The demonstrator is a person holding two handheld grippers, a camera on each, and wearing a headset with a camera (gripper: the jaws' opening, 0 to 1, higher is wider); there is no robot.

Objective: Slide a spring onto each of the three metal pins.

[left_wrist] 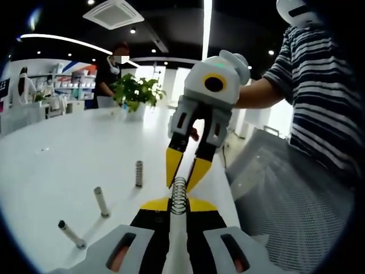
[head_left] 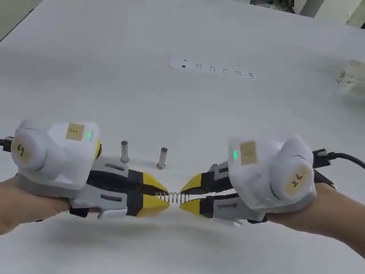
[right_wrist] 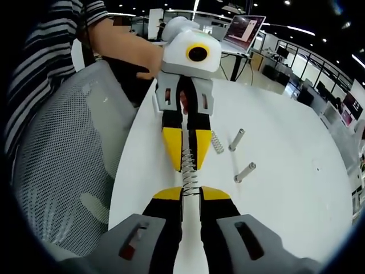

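- The left gripper [head_left: 164, 197] had a rounded white plastic body and black fingers with yellow wedge-shaped tips. Its jaws were closed on one end of the spring [head_left: 174, 197].
- The right gripper [head_left: 185, 198], of the same build, faced it tip to tip, with its jaws pressed on the other end of that spring.
- The spring was a thin, steel-coloured coil, held level between the two pairs of tips over the matt white table [head_left: 171, 34], near its front edge.
- Behind the grippers stood the first pin [head_left: 124, 151] and the second pin [head_left: 162, 158] — both upright, bare, smooth grey cylinders.
- The third pin [left_wrist: 138, 165] stood in line with them, and a second spring [right_wrist: 217, 141] sat around its shaft, giving it a ribbed look.
- A long white power strip [head_left: 211, 69] lay flat on the table, well apart from the pins.
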